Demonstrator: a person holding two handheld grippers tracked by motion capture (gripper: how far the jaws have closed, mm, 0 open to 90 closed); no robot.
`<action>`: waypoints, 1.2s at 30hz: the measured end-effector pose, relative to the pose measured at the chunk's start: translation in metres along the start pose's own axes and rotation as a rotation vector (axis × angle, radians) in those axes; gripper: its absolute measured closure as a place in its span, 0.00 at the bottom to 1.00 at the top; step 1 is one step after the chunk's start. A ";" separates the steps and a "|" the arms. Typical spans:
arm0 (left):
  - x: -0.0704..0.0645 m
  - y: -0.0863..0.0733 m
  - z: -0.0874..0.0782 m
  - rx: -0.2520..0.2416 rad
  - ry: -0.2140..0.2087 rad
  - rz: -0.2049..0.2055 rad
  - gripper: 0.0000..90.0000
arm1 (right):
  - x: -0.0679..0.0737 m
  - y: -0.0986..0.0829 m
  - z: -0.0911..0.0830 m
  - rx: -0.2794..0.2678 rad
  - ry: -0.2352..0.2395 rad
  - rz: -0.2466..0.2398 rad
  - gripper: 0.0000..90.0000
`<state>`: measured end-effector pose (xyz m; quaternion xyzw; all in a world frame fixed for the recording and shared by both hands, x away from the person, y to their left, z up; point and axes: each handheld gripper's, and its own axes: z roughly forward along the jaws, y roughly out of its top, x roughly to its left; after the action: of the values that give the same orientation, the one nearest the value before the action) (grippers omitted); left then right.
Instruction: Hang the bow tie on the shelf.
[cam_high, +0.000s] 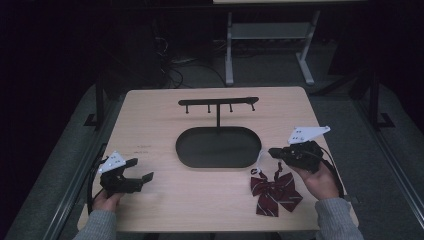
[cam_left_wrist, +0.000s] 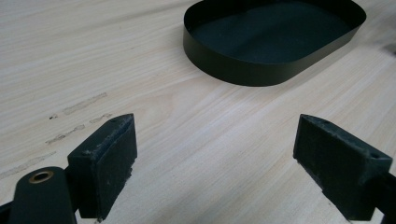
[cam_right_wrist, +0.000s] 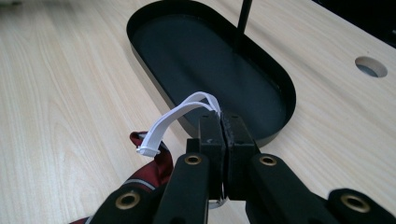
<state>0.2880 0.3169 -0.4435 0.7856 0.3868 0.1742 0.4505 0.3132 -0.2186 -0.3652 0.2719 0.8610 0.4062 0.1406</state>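
The right gripper (cam_right_wrist: 223, 122) has its jaws pressed together on the white strap (cam_right_wrist: 175, 116) of the bow tie (cam_high: 275, 192), which lies at lower right of the high view, just below the gripper. Lifting looks barely begun — the rack (cam_high: 218, 103) above the tray (cam_high: 190, 152) is bare. The left gripper (cam_left_wrist: 215, 163), lower left, gapes wide, holding nothing.

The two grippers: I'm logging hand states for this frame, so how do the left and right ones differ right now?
The left gripper is open, its fingers wide apart over bare table with nothing between them; the right gripper is shut, pinching the white elastic loop of the dark red bow tie. The left sits well clear of the black tray; the right is close beside the tray's end. Both are hand-held, black, and point towards the tray.
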 end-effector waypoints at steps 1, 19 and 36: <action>0.000 0.000 0.000 0.003 0.002 -0.004 0.14 | 0.000 0.002 0.000 -0.001 0.000 -0.003 0.98; 0.000 0.000 0.001 -0.014 0.000 -0.006 0.14 | 0.005 0.047 0.002 -0.038 0.024 -0.066 0.98; 0.001 0.001 -0.001 -0.022 0.003 -0.008 0.14 | 0.003 0.084 0.015 -0.058 0.054 -0.111 0.98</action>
<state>0.2883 0.3179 -0.4427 0.7786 0.3887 0.1778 0.4595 0.3477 -0.1640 -0.3095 0.2085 0.8661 0.4298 0.1474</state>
